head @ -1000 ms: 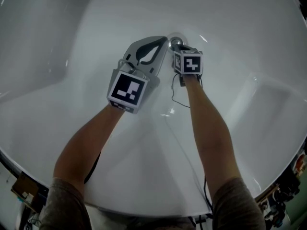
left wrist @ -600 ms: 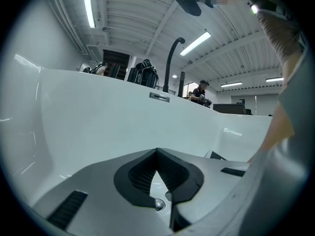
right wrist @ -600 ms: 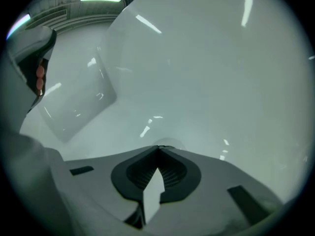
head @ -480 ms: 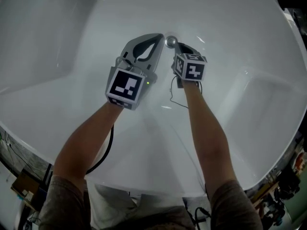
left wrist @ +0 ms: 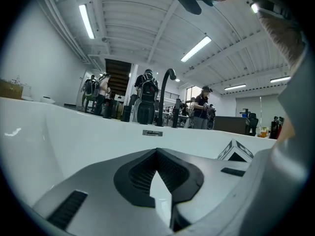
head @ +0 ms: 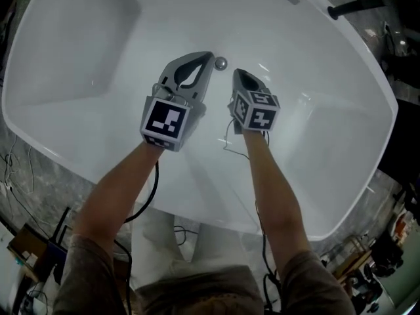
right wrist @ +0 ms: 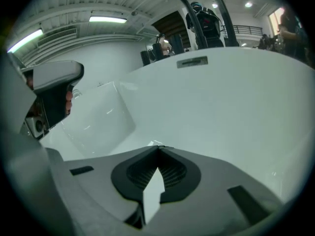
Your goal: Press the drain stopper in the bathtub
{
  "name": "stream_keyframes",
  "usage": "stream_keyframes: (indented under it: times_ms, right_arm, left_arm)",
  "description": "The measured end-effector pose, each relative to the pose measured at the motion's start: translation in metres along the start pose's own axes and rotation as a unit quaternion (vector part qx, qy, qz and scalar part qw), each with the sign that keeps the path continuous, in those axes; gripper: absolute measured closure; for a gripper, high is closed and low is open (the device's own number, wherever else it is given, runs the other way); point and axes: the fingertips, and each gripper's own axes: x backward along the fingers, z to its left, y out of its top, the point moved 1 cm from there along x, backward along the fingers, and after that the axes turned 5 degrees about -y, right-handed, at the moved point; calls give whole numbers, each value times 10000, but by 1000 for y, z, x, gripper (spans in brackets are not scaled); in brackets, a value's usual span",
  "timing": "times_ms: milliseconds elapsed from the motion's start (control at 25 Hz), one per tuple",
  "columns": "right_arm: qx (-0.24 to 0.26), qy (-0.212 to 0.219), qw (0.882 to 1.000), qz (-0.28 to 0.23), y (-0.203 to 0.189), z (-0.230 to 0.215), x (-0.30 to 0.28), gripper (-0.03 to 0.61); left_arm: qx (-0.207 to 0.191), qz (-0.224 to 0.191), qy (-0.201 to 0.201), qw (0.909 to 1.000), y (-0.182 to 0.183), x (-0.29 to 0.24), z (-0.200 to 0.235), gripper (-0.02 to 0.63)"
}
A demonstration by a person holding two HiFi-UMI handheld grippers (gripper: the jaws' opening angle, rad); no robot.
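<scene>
Drain stopper (head: 220, 63) on bathtub (head: 98, 44) floor near far wall, between left tool (head: 207, 58) and right tool (head: 236, 75), both pinched together, empty. Risk: closed tips skidding off rounded chrome, stopper left unpressed.

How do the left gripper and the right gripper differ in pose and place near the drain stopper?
The left gripper shows its broad side; the right gripper looks narrower. The left gripper's tip lies just left of the drain stopper; the right gripper's tip sits to its right, nearer the person. Both are shut and empty, inside the bathtub.
</scene>
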Motion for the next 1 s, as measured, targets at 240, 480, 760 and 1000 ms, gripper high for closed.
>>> stream_keyframes:
  times_ms: [240,480,760,1000]
  right_arm:
    - [48,194,9996,-184,42,29,74,574]
    - [165,433,9983,-351,81,47,137,574]
    - [231,689,9954,-619,124,67,206,574]
    - [334,855,9928,-772,157,79,245,574]
  left_arm:
    - [152,-13,192,9997,56,33,-27,612]
    - [189,23,364,9992,103,57,-59,612]
    - [229,14,491,9985,156,82,-95,612]
    - [216,-37,525,9984,191,95,-109,612]
